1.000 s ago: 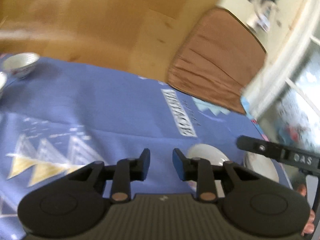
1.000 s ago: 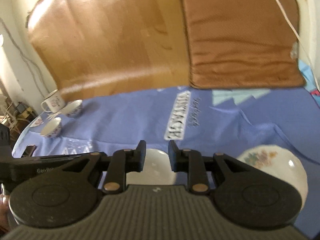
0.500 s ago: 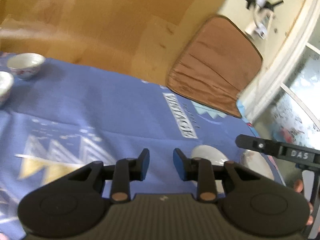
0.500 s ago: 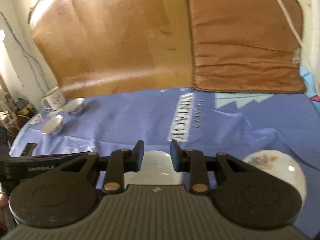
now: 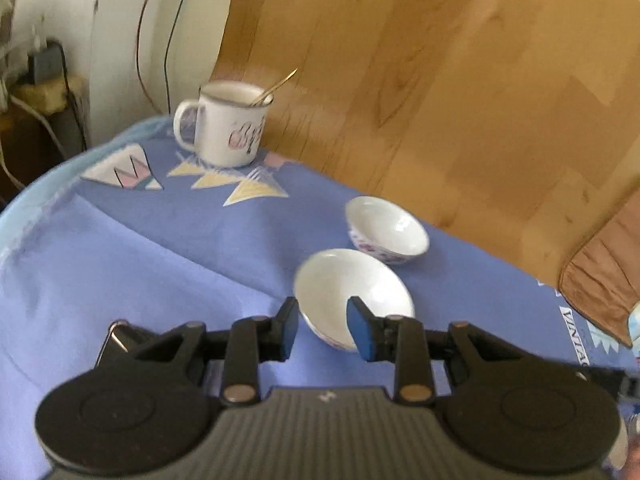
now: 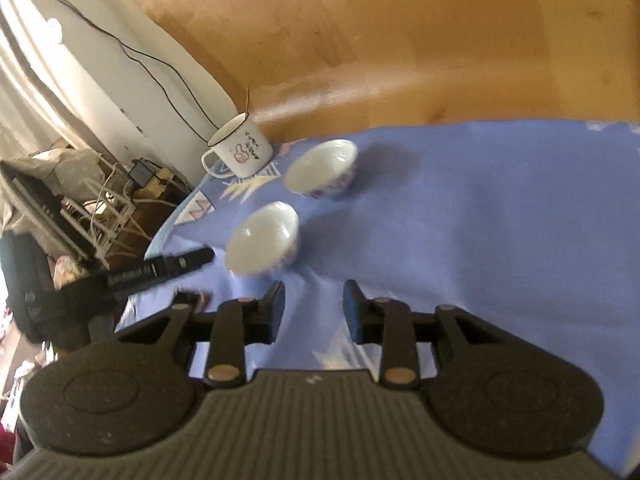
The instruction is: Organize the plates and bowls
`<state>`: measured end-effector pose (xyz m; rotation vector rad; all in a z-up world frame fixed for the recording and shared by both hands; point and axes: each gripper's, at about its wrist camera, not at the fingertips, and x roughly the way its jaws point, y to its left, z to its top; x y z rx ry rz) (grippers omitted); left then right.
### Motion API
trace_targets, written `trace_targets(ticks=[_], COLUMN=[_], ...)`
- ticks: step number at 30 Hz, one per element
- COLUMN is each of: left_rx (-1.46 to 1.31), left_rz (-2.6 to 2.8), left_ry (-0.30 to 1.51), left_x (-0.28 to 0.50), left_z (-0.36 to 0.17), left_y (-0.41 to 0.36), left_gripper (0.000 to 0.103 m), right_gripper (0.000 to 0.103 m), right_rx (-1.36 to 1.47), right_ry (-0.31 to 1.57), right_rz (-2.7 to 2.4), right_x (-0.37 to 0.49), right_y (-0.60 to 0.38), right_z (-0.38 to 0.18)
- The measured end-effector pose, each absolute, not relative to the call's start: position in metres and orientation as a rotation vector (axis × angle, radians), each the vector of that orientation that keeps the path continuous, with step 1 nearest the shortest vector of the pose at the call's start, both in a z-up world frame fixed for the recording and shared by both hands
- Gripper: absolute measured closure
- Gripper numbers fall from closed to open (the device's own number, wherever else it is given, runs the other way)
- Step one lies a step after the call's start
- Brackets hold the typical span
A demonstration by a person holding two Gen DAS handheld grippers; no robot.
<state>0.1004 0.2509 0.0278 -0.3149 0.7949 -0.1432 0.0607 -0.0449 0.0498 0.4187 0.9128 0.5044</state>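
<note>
Two small white bowls with a patterned band sit on the blue cloth. In the left wrist view the near bowl (image 5: 352, 294) lies just ahead of my open left gripper (image 5: 322, 330), with the right fingertip over its near rim; the far bowl (image 5: 386, 230) stands behind it. In the right wrist view the near bowl (image 6: 264, 238) and the far bowl (image 6: 322, 168) lie ahead and left of my open, empty right gripper (image 6: 314, 312). The left gripper's finger (image 6: 160, 268) shows beside the near bowl. No plates are in view.
A white enamel mug (image 5: 226, 124) with a spoon stands at the cloth's far left corner; it also shows in the right wrist view (image 6: 240, 150). Wooden floor (image 5: 440, 80) lies beyond the table edge. Cables and clutter (image 6: 100, 204) sit to the left. A brown mat (image 5: 600, 280) lies at right.
Both grippers have swung left, away from the plates and the brown mat, toward the two bowls and the mug. The bowls are now close ahead. Both grippers stay open.
</note>
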Motion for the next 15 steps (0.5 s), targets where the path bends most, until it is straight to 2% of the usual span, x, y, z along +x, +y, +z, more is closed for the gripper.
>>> trace_targets(ticks=[4, 8, 9, 10, 11, 12, 15], left_rx=[-0.316, -0.312, -0.323, -0.329, -0.328, -0.320, -0.330], left_rz=[-0.163, -0.156, -0.162, -0.166, -0.168, -0.166, -0.182], left_ry=[0.836, 0.857, 0.867, 0.879, 0.884, 0.887, 0.884], left_x=[0.127, 0.137, 0.140, 0.143, 0.145, 0.144, 0.135], left_z=[0.017, 0.005, 0.002, -0.001, -0.006, -0.008, -0.007], left_y=[0.250, 0.248, 0.248, 0.248, 0.248, 0.246, 0.245], left_gripper=[0.072, 0.072, 0.075, 0.081, 0.085, 0.092, 0.095], right_gripper=[0.060, 0.060, 0.061, 0.064, 0.083, 0.094, 0.097], right_rx=[0.378, 0.394, 0.394, 0.393, 0.395, 0.400, 0.385], right_ry=[0.932, 0.993, 0.999, 1.009, 1.019, 1.036, 1.039], right_rz=[0.484, 0.460, 0.453, 0.448, 0.447, 0.451, 0.456], right_x=[0.098, 0.127, 0.132, 0.137, 0.139, 0.141, 0.135], right_y=[-0.003, 0.014, 0.015, 0.018, 0.020, 0.021, 0.019], right_z=[0.040, 0.020, 0.015, 0.010, 0.006, 0.002, 0.002])
